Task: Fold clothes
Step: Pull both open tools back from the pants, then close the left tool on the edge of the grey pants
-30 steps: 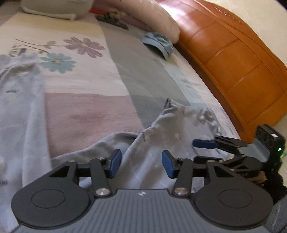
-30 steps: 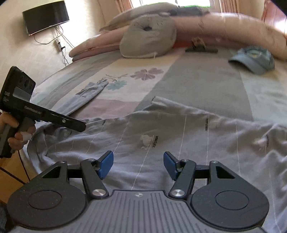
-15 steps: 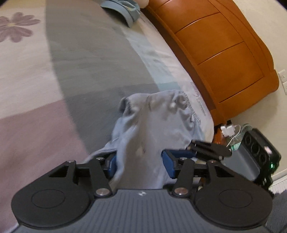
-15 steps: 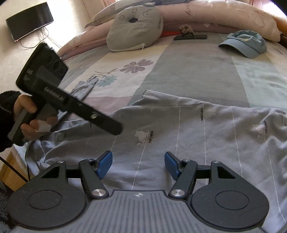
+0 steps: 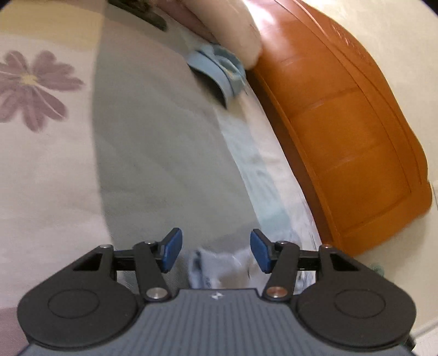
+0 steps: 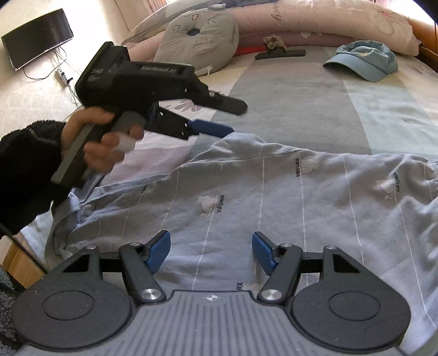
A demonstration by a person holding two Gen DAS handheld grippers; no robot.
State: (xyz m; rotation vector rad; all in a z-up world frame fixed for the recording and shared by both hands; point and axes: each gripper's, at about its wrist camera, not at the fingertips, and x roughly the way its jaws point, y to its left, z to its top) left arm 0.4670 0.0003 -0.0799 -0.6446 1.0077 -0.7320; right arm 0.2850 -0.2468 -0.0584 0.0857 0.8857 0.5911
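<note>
Pale blue cotton, printed with thin white lines and small white animals, makes up the shirt [image 6: 273, 197] that lies spread across the near part of the bed [image 6: 287, 93]; it is rumpled at its left edge, beside the person's left hand [image 6: 93, 142], and runs off the right side of the right wrist view. The right gripper [image 6: 210, 252] hovers just above the middle of the shirt with its blue-padded jaws wide apart and nothing between them. The left gripper [image 6: 219, 117] is held up above the shirt's far left corner, in a hand with a dark fuzzy sleeve [image 6: 24, 175]; from the side its two fingers stand apart, and in its own view the jaws are spread with only a crumpled bit of the shirt [image 5: 216, 268] below them, not pinched. The bed has a patchwork cover of grey, cream and pale teal panels with a purple flower [image 5: 30, 87] printed on it; a light blue cap [image 6: 364, 63] rests near the far right, close to a long pink pillow [image 6: 314, 24]; a grey round cushion [image 6: 197, 41] sits at the head of the bed. An orange wooden bed frame [image 5: 356, 137] runs along the right side in the left wrist view; that view is blurred.
</note>
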